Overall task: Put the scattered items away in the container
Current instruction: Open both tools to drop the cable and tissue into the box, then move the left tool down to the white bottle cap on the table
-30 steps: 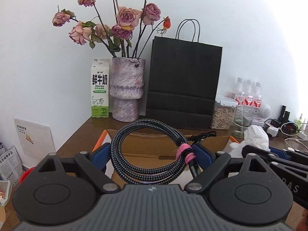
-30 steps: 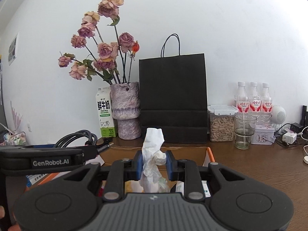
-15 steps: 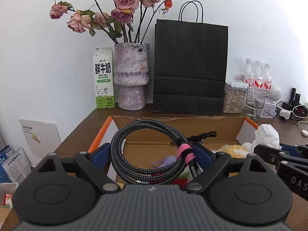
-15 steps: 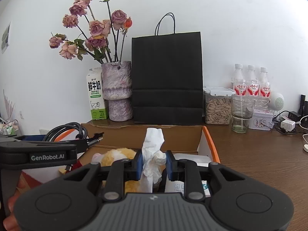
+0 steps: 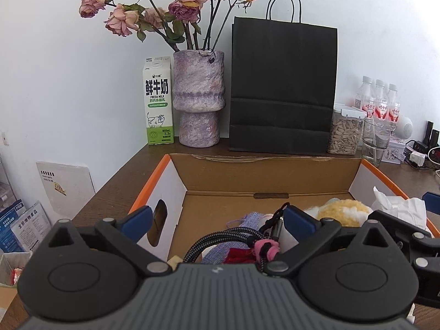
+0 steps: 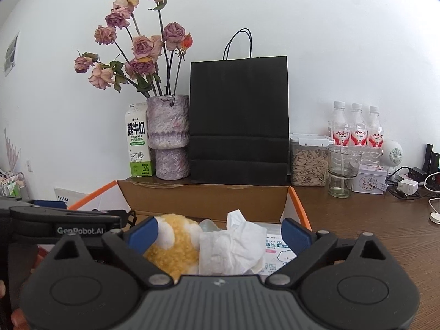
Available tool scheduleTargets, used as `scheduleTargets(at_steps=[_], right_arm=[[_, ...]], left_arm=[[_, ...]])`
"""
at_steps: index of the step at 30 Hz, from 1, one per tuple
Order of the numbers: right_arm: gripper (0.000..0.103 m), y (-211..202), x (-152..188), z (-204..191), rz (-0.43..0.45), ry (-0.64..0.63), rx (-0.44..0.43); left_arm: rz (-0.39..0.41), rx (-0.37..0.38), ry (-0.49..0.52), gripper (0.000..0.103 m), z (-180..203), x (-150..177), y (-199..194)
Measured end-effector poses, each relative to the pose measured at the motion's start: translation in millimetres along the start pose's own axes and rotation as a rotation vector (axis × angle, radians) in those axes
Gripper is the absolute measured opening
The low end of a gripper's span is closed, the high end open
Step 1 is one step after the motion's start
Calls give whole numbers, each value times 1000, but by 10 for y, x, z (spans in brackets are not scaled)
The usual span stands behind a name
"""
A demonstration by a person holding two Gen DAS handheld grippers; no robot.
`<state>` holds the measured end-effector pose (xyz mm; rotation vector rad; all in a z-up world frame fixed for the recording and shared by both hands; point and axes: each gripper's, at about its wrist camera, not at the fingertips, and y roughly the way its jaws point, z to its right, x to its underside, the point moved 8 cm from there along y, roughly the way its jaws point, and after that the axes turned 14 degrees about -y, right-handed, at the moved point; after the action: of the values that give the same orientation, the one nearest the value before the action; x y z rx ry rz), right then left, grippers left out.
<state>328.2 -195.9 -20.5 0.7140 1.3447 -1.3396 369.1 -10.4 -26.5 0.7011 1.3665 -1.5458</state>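
Now let both releases finish: left gripper (image 5: pixel 217 217) jaws are opening, cable (image 5: pixel 228 238) loose between them in the box (image 5: pixel 247 170); right gripper (image 6: pixel 220 229) jaws are opening around the tissue (image 6: pixel 231 247), lying inside. Lift straight up, avoiding snags.

Even, bright daylight fills both fisheye views, the white wall (image 5: pixel 68 68) glowing softly beyond the claws, shadows faint, everything sharp without motion blur, while straight lines bow outward and corners darken toward the edges.
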Motion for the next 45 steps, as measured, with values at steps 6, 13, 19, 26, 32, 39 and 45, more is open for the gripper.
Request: scheduleTargets(at_steps=[6,13,19,26,32,39,45], right_arm=[[101,-39,9,-31,6,-15,6],[103,-135,21,-43,22,-28,13],[103,-209,64,-79,29,-47,14],[103,-420,179,-111,38,-72,37],[103,-675,300,-187,24,-102,32],[103,-916,457,-291,-21,-122,-4],[103,-1139,589,-325,-51,-116,-20]], left_arm=[[5,6,-26,103,-42,-4,-36],[18,13,-19,103,-58,21,-98],[32,10,-30,103,-143,57,-189],[29,-8,-20,103,-273,185,-406],[29,2,6,103,-336,313,-710],[-12,-1,45,103,-428,520,-999],[-66,30,50,103,-501,751,-1238]])
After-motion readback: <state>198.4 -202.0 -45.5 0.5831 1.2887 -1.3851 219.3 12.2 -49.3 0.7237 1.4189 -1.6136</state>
